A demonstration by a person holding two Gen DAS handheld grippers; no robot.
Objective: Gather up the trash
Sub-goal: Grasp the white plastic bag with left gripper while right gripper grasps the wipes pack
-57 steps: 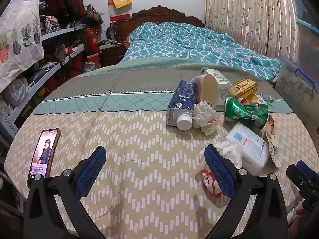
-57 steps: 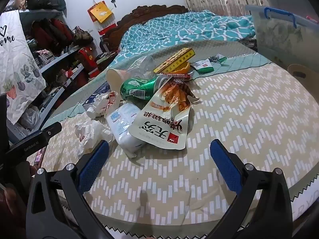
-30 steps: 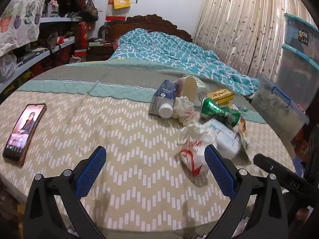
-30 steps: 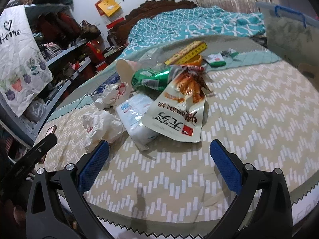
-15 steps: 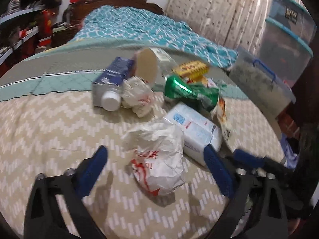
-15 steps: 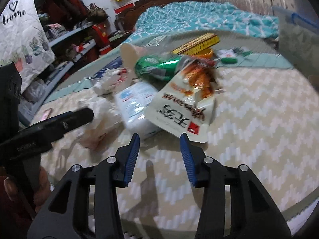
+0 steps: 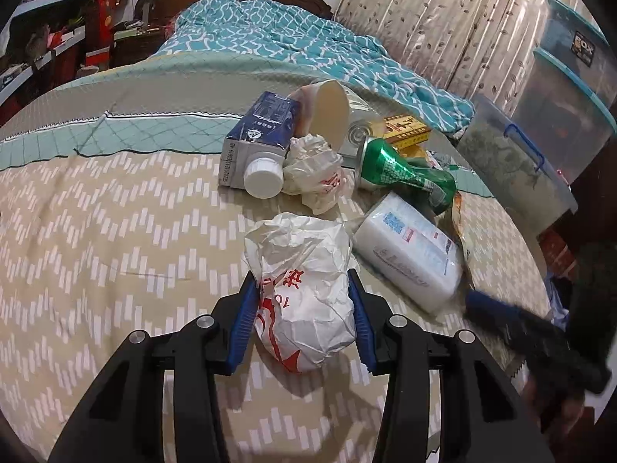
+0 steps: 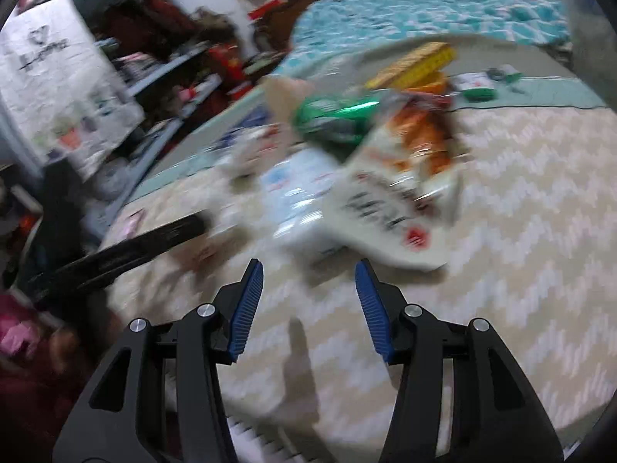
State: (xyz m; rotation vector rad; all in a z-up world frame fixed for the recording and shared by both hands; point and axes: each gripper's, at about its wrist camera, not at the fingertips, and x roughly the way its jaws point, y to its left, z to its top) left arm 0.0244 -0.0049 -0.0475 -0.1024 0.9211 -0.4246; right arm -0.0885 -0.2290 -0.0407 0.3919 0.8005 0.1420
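So the left gripper (image 7: pixel 304 308) has just been closing and both blue pads (image 7: pixel 243 316) are now pressed against the sides of a crumpled white bag (image 7: pixel 304 289) with red print, which sits on the zigzag bedspread (image 7: pixel 115 250) right at the near edge of the trash pile. Just past it to the right lies a white tissue pack (image 7: pixel 408 254), touching a crushed green can (image 7: pixel 405 173) behind it. Left of the can there's another wadded bag (image 7: pixel 312 173), then a blue carton (image 7: pixel 258 139) on its side with its white cap facing the camera, and a tipped paper cup (image 7: pixel 327 112) leaning behind those. A yellow box (image 7: pixel 405 129) sits furthest back in the pile, with the teal quilt (image 7: pixel 289 38) and curtains (image 7: pixel 443 19) beyond, and clear storage bins (image 7: pixel 516 154) off to the right. The right gripper (image 8: pixel 308 293) view is badly blurred; its jaws have just been opening a bit and stand apart with nothing between them, only bedspread under them. A snack pouch (image 8: pixel 393 208) lies just ahead of it, partly over the tissue pack, with the can past that. The right gripper's fingertip also shows blurred at the right side of the left view, near the tissue pack.
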